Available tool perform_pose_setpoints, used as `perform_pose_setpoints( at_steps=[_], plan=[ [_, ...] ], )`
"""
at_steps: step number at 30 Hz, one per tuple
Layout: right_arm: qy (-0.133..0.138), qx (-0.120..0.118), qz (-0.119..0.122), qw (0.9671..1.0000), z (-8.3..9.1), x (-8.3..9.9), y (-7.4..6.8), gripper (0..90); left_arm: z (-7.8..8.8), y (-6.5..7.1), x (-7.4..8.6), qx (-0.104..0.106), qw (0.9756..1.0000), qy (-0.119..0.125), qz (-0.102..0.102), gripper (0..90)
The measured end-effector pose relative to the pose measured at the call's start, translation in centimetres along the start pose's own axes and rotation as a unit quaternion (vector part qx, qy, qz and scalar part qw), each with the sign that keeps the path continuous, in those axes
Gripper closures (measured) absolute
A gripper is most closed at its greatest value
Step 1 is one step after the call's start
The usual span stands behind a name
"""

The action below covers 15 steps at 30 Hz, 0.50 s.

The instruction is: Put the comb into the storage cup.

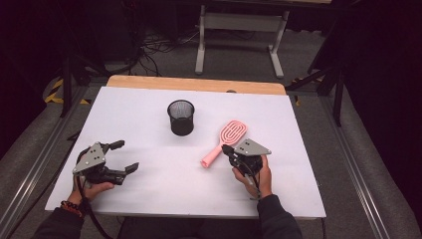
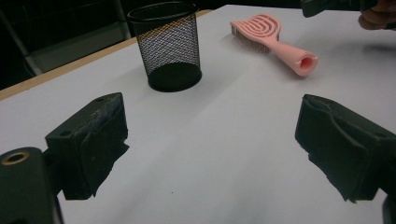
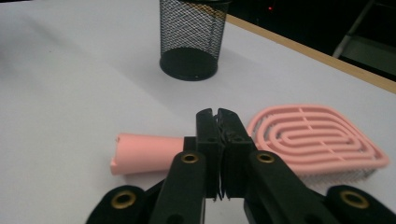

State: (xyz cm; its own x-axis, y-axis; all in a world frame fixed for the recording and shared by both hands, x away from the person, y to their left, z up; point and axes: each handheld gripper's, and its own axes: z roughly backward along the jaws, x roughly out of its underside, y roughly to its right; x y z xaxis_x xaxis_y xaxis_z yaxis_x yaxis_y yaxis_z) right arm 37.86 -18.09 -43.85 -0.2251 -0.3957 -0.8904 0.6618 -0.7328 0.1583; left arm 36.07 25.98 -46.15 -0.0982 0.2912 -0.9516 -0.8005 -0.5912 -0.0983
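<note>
I find the pink hairbrush (image 1: 224,143) lying flat directly ahead of my right tool (image 1: 228,150), jaws pressed together empty, handle crossing its line; left tool (image 1: 123,156), spread, sits well apart.

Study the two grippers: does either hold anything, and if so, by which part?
Nothing is held. The left gripper is open over bare table; the right gripper is shut just in front of the pink hairbrush handle, gripping nothing.

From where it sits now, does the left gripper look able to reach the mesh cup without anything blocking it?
Probably yes. The left gripper has its jaws wide open, and bare white table lies between it and the black mesh cup. The pink hairbrush lies off to one side, out of that path.
</note>
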Motion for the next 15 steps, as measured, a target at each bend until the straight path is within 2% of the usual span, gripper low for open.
perform_pose_setpoints(
  at_steps=[1,2,5,8,12,15],
  plan=[
    [0.000,0.000,0.000,1.0000,0.0,0.0,0.0,88.3,0.0,0.0,0.0,0.000,1.0000,0.000,0.000,9.8],
    [-0.013,-0.011,0.008,0.9998,-0.9,-0.4,-0.2,89.2,0.1,0.0,0.0,-0.003,1.0000,-0.002,-0.005,9.8],
    [-0.026,-0.027,0.018,0.9991,-2.0,-0.8,-0.4,89.5,0.1,0.0,-0.1,-0.003,1.0000,-0.003,-0.006,9.7],
    [-0.043,-0.036,0.022,0.9982,-3.1,-1.1,-0.6,89.5,0.1,0.0,-0.1,-0.002,1.0000,-0.003,-0.005,9.7],
    [-0.073,-0.048,0.033,0.9956,-4.5,-1.7,-1.2,89.5,0.0,0.1,-0.1,0.005,1.0000,-0.003,-0.006,10.1],
    [-0.097,-0.055,0.042,0.9929,-5.4,-1.9,-1.6,89.5,0.0,0.4,-0.2,0.006,0.9999,-0.005,-0.015,10.6]
  ],
)
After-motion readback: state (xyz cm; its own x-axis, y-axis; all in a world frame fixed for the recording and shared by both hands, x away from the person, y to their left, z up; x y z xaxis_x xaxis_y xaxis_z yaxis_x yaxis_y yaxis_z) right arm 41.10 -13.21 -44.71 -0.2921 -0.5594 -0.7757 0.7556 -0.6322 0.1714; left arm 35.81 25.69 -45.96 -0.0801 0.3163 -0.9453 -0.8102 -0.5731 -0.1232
